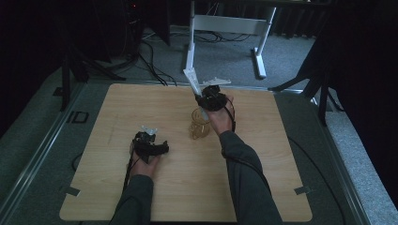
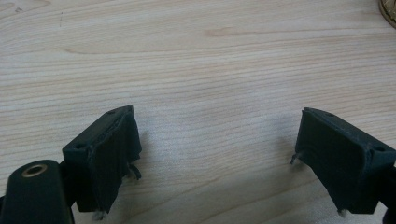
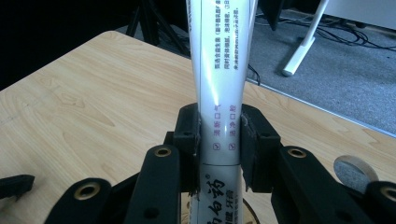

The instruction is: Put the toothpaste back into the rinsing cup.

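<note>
The toothpaste tube point(image 3: 219, 93) stands near upright above the table point(image 1: 187, 197) centre, its lower end at or in a translucent amber cup point(image 1: 199, 127); whether it touches the cup cannot be determined. Judged from its look, the tube is light, with a smooth, glossy and somewhat slippery skin and a soft body that dents under pressure; grip it low, across the firm printed section, with moderate force. The right hand-held gripper point(image 3: 219, 140) is closed on that section, one pad on each side. The right forearm enters from 6 o'clock and angles toward 11 o'clock. The left hand-held gripper point(image 2: 217, 154) rests at 8 o'clock from the cup, jaws spread wide and empty over bare wood.
</note>
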A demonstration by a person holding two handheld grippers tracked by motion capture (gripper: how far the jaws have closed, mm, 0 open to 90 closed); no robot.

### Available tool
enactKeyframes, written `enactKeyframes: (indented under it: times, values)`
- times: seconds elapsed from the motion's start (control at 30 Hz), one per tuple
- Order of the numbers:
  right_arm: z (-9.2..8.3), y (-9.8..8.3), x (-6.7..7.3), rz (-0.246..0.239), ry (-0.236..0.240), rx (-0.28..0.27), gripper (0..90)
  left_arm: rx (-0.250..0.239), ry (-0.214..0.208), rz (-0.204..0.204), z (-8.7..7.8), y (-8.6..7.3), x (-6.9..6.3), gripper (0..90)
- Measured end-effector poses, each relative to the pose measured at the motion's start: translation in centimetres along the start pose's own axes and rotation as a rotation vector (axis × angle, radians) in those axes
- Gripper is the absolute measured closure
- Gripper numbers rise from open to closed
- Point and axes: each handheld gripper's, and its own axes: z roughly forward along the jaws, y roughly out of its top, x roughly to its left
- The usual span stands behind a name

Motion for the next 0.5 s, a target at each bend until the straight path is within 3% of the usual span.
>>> enactKeyframes:
  times: [0.23,0.5]
  values:
    - [1.1,-0.8,-0.2,0.008,0.002,0.016,71.0,-0.001,-0.001,-0.001,0.0,0.0,0.0,12.6]
    - [1.5,-1.3,-0.1,0.011,-0.001,-0.004,70.7,-0.001,-0.002,-0.002,0.0,0.0,0.0,12.7]
